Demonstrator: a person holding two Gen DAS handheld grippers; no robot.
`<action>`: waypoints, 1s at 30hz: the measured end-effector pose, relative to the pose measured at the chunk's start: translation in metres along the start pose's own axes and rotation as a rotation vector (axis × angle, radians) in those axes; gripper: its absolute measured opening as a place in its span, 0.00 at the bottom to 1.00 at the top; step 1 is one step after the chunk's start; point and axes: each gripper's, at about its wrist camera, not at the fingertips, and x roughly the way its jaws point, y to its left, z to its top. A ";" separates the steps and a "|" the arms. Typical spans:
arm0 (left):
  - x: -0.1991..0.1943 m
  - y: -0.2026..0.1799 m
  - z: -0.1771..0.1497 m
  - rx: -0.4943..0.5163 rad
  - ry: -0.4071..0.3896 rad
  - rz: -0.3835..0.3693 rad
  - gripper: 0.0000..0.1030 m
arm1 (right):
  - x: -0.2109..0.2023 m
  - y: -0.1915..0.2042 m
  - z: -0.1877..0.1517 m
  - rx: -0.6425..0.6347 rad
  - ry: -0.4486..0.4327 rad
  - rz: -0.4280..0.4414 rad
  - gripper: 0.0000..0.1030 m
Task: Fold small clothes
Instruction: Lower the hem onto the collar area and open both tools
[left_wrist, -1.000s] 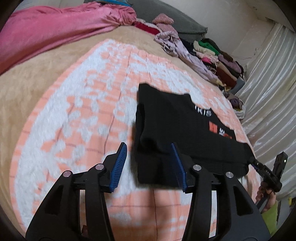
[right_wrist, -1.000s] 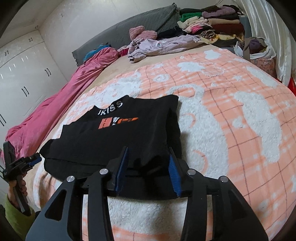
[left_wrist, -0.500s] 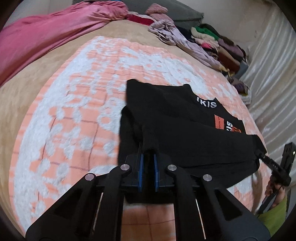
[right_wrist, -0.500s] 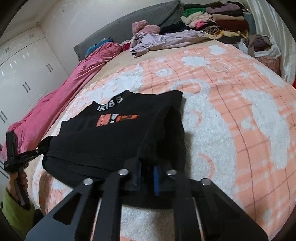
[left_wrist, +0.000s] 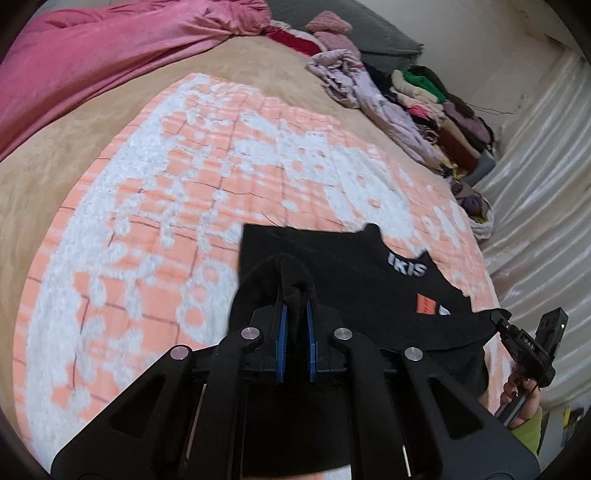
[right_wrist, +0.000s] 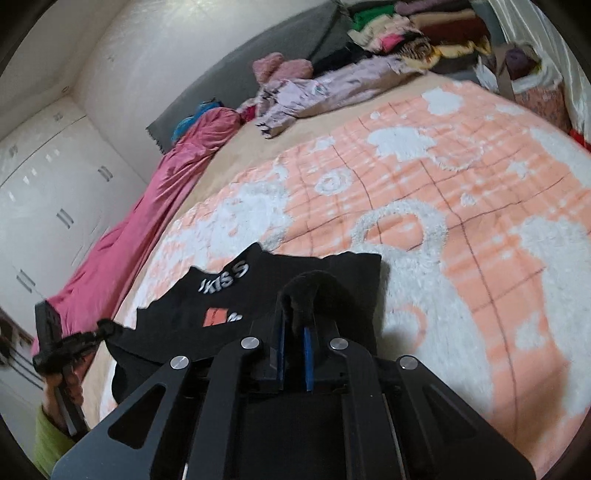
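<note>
1. Left gripper clamped tight on a bunched corner of the black T-shirt, blue pads pinching a raised tuft of cloth at the shirt's left side.
2. Shirt lay near the front edge of the peach-and-white blanket, collar lettering facing the far edge; lower hem lifted off the blanket and stretched between both grips, partly covering the orange chest print.
3. Right gripper likewise closed on the opposite hem corner, fabric pinched between its pads; jaws on both sides had just been closing onto cloth.
4. Judged as the first fold under way: hem raised, not yet laid over the chest.
5. Next move likely called for carrying both corners evenly toward the collar, keeping the hem taut and level, then lowering it flat before letting go.
6. Unfolded pile of clothes waited at the blanket's far right corner.
</note>
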 end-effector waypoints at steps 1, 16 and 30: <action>0.003 0.001 0.003 -0.002 0.004 0.009 0.03 | 0.006 -0.003 0.002 0.011 0.007 -0.005 0.07; 0.003 0.025 0.024 -0.129 -0.099 -0.013 0.42 | 0.030 -0.030 0.019 0.159 -0.007 -0.004 0.35; 0.017 0.026 -0.016 0.041 -0.030 0.088 0.42 | 0.012 0.009 0.003 -0.247 -0.039 -0.256 0.55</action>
